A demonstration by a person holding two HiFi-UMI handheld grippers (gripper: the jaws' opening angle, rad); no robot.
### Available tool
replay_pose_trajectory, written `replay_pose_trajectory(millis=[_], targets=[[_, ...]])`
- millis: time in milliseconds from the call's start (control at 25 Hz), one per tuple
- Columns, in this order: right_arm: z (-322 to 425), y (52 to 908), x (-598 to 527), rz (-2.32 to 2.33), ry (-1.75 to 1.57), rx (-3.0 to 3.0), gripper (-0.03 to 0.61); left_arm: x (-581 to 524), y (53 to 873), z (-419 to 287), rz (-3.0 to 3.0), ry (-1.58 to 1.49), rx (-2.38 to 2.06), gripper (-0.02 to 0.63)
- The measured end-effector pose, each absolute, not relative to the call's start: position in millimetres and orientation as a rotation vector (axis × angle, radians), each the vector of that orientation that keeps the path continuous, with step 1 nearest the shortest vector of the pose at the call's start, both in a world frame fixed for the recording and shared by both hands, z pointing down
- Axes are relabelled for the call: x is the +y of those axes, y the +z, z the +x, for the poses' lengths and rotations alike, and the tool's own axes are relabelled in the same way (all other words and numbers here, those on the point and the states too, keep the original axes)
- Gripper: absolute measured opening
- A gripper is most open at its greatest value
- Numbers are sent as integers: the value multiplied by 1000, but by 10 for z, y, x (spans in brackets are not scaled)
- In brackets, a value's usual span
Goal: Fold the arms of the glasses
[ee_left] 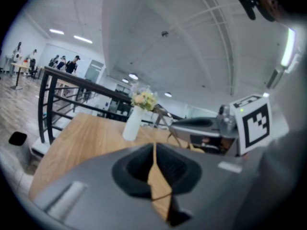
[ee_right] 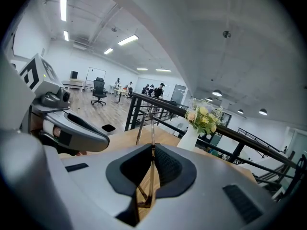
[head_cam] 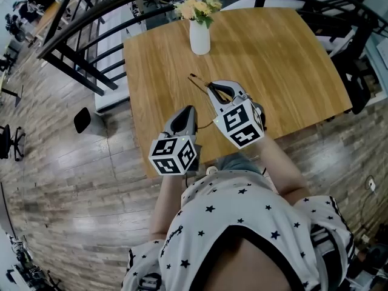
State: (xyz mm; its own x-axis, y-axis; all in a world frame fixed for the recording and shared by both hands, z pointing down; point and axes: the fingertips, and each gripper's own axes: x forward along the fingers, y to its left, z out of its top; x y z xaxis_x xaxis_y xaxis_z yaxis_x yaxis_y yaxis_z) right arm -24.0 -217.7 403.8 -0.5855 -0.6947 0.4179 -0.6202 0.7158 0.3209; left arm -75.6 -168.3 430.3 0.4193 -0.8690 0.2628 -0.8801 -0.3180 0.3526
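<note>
The thin dark-framed glasses [head_cam: 196, 80] are held over the wooden table [head_cam: 285, 59], just ahead of my right gripper [head_cam: 213, 90]. In the right gripper view the jaws are shut on the frame, and two slim arms [ee_right: 145, 123] stick up beyond the gripper [ee_right: 152, 150]. My left gripper [head_cam: 189, 110] sits just to the left and nearer the table's front edge. Its jaws [ee_left: 154, 147] are closed with only a slit between them. A thin dark line crosses the base of that slit. The left gripper view shows the glasses [ee_left: 165, 120] beside the right gripper [ee_left: 196, 123].
A white vase [head_cam: 199, 36] of pale flowers stands at the far side of the table. A black railing [head_cam: 79, 47] runs behind and to the left. The table's front edge lies close under both grippers. Wooden floor surrounds the table.
</note>
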Motion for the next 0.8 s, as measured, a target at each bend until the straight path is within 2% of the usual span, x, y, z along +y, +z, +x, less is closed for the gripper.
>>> replay_pose_trajectory(millis=[280,800], targets=[[-147,3953,-2282,1041,-208,-2395,23,-1619,4332,-807,2230,-2,-1480,17],[-99,3696,-2418,1101,-247,-2424,23,-1489,4516,-725,2236,96,-1443,105]])
